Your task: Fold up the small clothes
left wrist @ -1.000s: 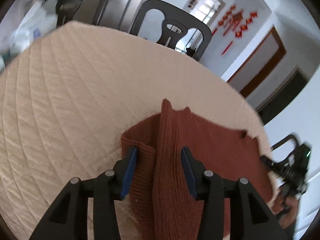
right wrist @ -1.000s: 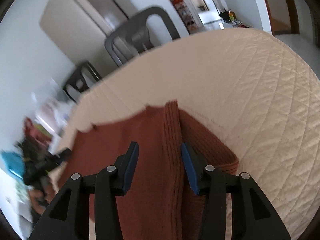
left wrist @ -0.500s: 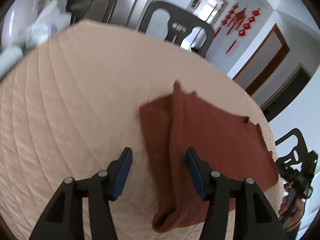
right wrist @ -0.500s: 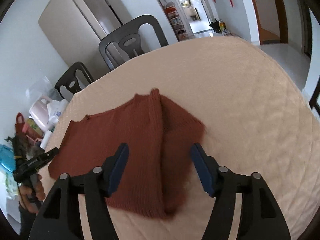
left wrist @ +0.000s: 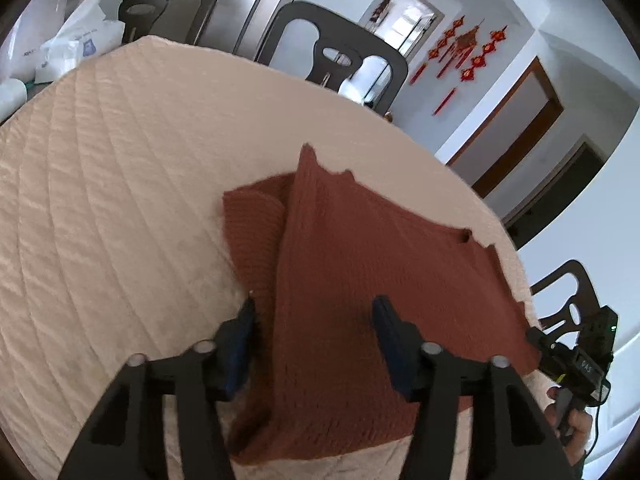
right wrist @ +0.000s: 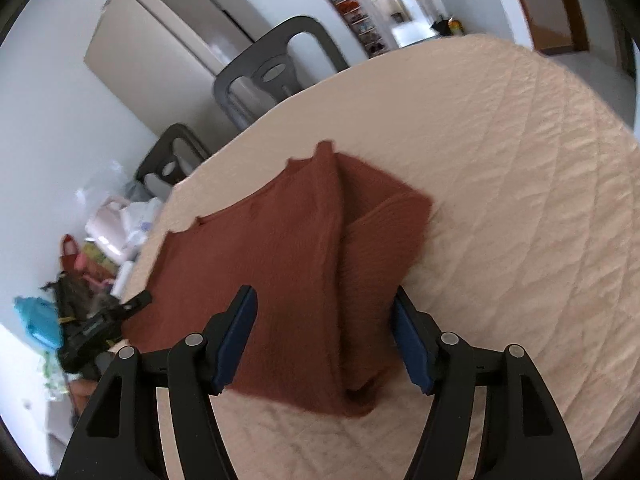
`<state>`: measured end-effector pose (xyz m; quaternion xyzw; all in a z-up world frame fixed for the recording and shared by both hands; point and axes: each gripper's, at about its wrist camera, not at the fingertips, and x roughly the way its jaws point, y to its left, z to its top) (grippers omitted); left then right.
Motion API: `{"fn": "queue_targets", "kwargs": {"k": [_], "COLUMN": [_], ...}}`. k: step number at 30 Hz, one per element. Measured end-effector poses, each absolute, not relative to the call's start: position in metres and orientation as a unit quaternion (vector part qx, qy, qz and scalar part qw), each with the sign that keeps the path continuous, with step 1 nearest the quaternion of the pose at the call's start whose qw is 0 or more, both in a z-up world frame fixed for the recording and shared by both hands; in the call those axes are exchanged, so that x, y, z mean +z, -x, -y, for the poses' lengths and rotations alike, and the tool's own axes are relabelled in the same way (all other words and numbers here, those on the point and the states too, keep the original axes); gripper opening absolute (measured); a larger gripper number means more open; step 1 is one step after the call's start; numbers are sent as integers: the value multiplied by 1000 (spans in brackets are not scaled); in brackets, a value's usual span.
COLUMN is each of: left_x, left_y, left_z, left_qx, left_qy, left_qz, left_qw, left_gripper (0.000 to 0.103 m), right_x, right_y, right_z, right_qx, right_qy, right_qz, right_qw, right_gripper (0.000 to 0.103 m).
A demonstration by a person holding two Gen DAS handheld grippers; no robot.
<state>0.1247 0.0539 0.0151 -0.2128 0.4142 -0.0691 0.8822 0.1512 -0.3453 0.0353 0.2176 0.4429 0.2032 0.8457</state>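
A rust-brown knit garment [left wrist: 360, 264] lies on the beige quilted table cover [left wrist: 120, 200], with one side folded in over its middle. My left gripper [left wrist: 314, 308] hovers over the garment's near edge. Its jaws are closing with fabric beneath and between them, but the pads are not pressing on it. In the right wrist view the same garment [right wrist: 288, 240] shows its other folded side. My right gripper [right wrist: 323, 294] stands wide open just above it, gripping nothing. Each gripper also appears at the edge of the other's view, the right gripper [left wrist: 576, 356] and the left gripper [right wrist: 96, 320].
Dark plastic chairs [left wrist: 340, 52] stand around the far side of the round table. White plastic bags [left wrist: 76, 40] sit beyond its left edge. A pale refrigerator [right wrist: 168, 48] stands by the wall, with colourful clutter [right wrist: 80, 256] on the floor.
A second ago both grippers were shut on raised folds of the garment. Both have let go and drawn back, and the garment now lies flat with its sides folded in.
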Motion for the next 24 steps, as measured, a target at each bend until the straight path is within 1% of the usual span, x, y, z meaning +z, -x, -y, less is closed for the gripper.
{"fn": "queue_targets", "kwargs": {"k": [1, 2, 3, 4, 5, 8, 11, 16, 21, 24], "left_x": [15, 16, 16, 16, 16, 26, 40, 54, 50, 40], "left_y": [-126, -128, -130, -133, -135, -132, -120, -76, -14, 8], "left_z": [-51, -49, -49, -49, -48, -47, -52, -59, -69, -73], "left_qx": [-61, -54, -54, -57, -61, -63, -79, -104, -119, -124], "left_qy": [200, 189, 189, 193, 198, 190, 200, 193, 210, 222], "left_qz": [-414, -416, -418, -422, -428, -434, -434, -441, -448, -453], "left_qw": [886, 888, 887, 884, 880, 878, 875, 870, 861, 855], "left_gripper": [45, 39, 30, 26, 24, 20, 19, 19, 19, 19], "right_x": [35, 34, 34, 33, 31, 35, 46, 58, 56, 51], "right_y": [-152, -153, -155, -158, -160, -159, -149, -109, -50, -20], "right_z": [344, 344, 344, 344, 345, 345, 347, 353, 359, 364], "right_qx": [196, 186, 175, 173, 179, 179, 189, 211, 219, 213], "right_qy": [-210, -204, -199, -202, -213, -220, -228, -238, -239, -239], "right_qz": [-444, -447, -451, -455, -459, -462, -461, -472, -486, -491], "right_qw": [849, 851, 853, 850, 844, 840, 836, 822, 812, 810], "right_gripper": [58, 46, 41, 29, 21, 16, 15, 15, 15, 15]}}
